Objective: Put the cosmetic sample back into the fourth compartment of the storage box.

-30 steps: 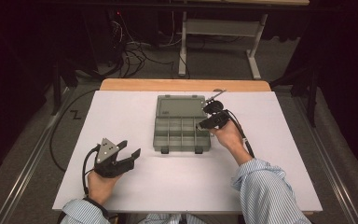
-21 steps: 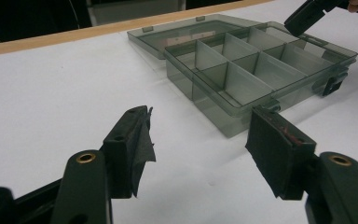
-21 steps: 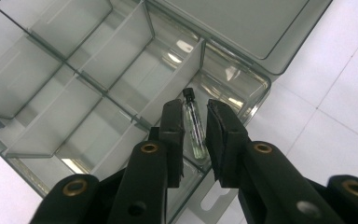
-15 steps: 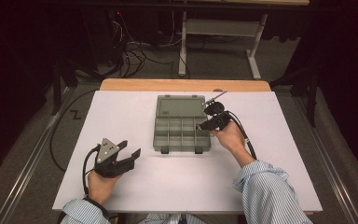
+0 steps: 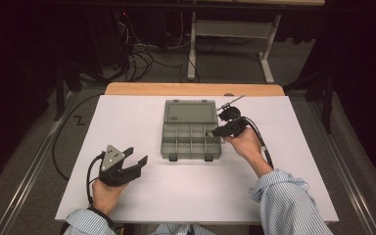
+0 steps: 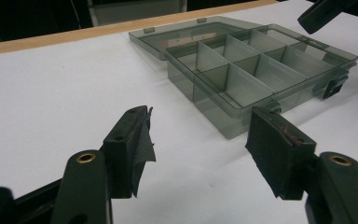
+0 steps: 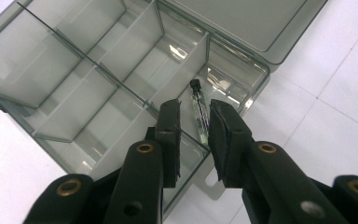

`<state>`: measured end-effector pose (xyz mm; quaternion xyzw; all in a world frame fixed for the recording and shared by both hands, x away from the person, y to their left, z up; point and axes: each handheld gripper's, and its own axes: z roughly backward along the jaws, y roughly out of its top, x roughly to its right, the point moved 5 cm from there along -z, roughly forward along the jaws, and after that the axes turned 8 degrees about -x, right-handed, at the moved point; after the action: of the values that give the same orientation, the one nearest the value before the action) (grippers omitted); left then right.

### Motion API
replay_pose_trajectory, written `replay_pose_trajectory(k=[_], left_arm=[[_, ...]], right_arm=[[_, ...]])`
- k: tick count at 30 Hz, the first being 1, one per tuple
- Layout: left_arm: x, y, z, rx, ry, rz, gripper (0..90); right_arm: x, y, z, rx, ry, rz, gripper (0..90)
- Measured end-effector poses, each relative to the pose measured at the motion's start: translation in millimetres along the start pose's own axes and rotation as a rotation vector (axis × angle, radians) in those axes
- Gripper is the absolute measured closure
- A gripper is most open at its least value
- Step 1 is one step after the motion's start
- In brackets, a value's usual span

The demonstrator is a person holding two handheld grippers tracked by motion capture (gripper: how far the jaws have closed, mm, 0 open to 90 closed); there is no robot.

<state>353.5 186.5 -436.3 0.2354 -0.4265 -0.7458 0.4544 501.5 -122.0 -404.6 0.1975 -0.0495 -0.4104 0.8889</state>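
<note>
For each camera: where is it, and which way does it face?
High view: above the person's side, looking forward and down at the table; both forearms show.
Left gripper view: on the left gripper, facing the box; open jaws.
Right gripper view: on the right gripper, over a vial.
All share the box.

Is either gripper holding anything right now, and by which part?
Nothing is held. The right gripper has just been opening; the small vial sits between its jaws, apparently released into the organizer box. The left gripper is open.

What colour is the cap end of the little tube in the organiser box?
Black, on a clear, greenish-looking tube lying in the box; the right gripper view shows it best.
</note>
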Motion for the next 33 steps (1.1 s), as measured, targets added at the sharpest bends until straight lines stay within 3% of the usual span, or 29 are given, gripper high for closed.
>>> replay_pose_trajectory(k=[16,27,33], left_arm=[[-0.9,-1.6,-0.1,-0.009,0.002,0.0,38.9],[0.1,-0.7,-0.6,-0.005,-0.001,-0.006,38.7],[0.1,-0.8,0.5,-0.001,-0.004,-0.003,38.7]], right_arm=[[7.6,-15.8,4.6,-0.003,0.027,-0.032,73.2],[4.8,-22.4,5.0,-0.01,0.043,-0.044,73.9],[7.7,-24.1,1.7,-0.013,0.058,-0.081,73.1]])
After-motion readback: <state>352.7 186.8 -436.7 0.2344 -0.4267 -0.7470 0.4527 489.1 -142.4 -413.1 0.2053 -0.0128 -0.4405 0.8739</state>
